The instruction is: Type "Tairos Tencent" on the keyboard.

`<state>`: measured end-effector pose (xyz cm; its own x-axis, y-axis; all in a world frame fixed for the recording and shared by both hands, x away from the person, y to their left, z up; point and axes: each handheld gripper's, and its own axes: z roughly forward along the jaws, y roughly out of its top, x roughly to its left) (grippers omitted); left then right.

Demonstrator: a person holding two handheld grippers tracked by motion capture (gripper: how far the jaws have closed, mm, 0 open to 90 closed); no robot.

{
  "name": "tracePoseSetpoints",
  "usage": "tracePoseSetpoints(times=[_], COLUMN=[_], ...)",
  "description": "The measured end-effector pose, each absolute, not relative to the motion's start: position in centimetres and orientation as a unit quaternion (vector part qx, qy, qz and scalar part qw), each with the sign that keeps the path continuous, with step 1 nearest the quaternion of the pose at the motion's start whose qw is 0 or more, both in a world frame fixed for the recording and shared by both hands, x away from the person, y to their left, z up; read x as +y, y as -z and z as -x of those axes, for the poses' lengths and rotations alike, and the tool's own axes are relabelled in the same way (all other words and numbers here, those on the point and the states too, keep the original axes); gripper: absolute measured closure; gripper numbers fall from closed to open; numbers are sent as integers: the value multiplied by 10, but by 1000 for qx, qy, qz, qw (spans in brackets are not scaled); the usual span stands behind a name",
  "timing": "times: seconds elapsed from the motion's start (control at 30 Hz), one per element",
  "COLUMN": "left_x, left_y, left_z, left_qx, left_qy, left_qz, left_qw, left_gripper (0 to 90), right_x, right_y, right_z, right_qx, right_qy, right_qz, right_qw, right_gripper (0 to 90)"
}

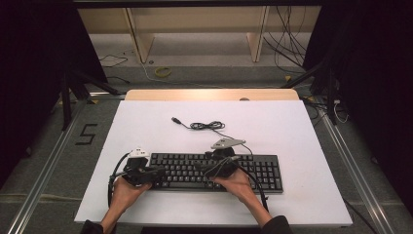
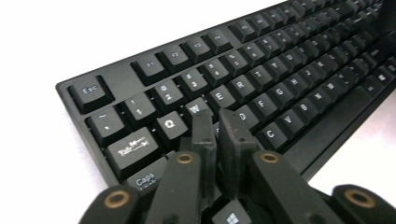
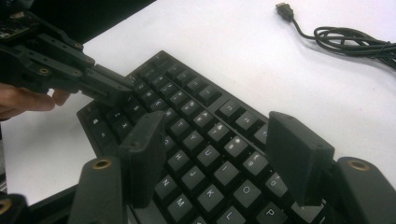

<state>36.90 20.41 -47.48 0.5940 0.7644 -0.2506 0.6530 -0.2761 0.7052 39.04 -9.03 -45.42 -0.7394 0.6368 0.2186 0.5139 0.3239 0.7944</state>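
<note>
White table (image 1: 292,126) — wooden shelving (image 1: 195,29) beyond

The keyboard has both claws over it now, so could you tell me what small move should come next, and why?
Probably press the left claw straight down: its jaws stand closed with tips over the keyboard's W-E-S-D keys, like a single poking finger. The right claw hangs open above the J-K keys.

The keyboard (image 2: 261,84) carries white legends: "Esc" (image 2: 89,90) at its corner, "Tab" (image 2: 131,148) and "Caps" (image 2: 144,179) down the same edge, then Q, W, E, R, F, G, C and V, and a Windows logo key (image 2: 230,218). Beside the tabletop, a black "5" (image 1: 86,133) marks the floor.
</note>
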Motion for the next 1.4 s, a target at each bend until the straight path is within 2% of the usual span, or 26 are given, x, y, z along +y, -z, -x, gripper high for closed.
tracePoseSetpoints(times=[0.13,0.3,0.5,0.97,1.23,1.4], left_x=[204,205,205,205,205,205], left_y=[471,471,469,467,466,466], left_z=[-368,-368,-368,-365,-364,-363], left_qx=[446,455,450,447,446,443], left_qy=[-67,-62,-60,-62,-64,-63], left_qz=[-788,-777,-772,-764,-763,-762], left_qw=[419,431,445,462,464,468], left_gripper=[730,552,428,342,321,312], right_x=[-90,-90,-90,-89,-87,-85], right_y=[455,456,458,463,466,469], right_z=[-391,-391,-392,-394,-395,-395], right_qx=[811,813,817,828,833,837], right_qy=[-459,-456,-449,-426,-417,-409], right_qz=[-356,-356,-355,-358,-358,-356], right_qw=[67,66,67,68,68,68], right_gripper=[406,442,545,802,882,900])
